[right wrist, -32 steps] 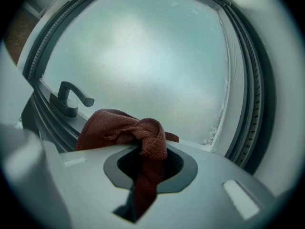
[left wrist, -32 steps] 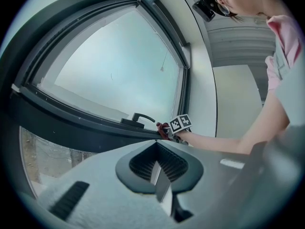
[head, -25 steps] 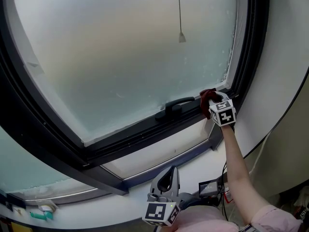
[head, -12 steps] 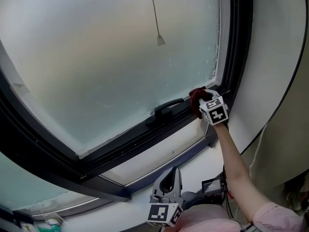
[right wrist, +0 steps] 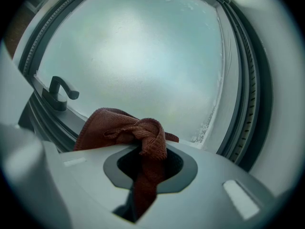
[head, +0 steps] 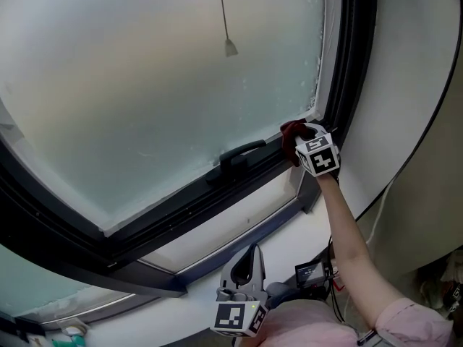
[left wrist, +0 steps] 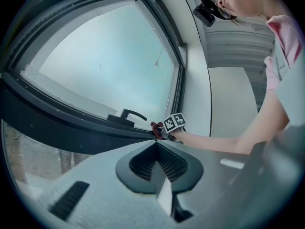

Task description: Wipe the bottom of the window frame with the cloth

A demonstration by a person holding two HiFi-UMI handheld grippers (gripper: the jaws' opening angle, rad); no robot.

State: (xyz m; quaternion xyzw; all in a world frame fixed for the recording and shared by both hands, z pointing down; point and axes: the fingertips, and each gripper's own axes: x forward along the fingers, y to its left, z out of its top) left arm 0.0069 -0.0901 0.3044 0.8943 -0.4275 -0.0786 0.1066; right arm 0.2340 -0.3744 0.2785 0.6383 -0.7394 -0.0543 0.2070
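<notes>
Cloth (head: 291,136): dark red, bunched. It is clamped in the jaws of the right gripper (head: 304,144). In the right gripper view we see one fold pinched between the jaws and the rest spilling forward over them. It sits right of centre in the head view, against the lower right corner of the window frame (head: 181,201), where the dark bottom rail meets the upright.

Window handle (head: 235,155): black lever on the bottom rail, just left of the cloth and apart from it.

Left gripper (head: 244,284): at bottom centre of the head view, well apart from the frame. Its jaws are together with nothing between them. We judge it idle.

Pane (head: 145,85): frosted glass filling the upper left. A pull cord (head: 230,47) hangs in front of it near the top.

Change over the last second: the whole window has slid leftward in the head view, which we put down to the head turning. Measured against the handle and the corner, the cloth has scarcely shifted. If anything it sits a little deeper in the corner.

Bearing on the task: we judge the wipe to be working the right-hand end of the rail. The long run leftward is not yet covered, and the handle stands in that path, so the next stroke must pass over or around it.
</notes>
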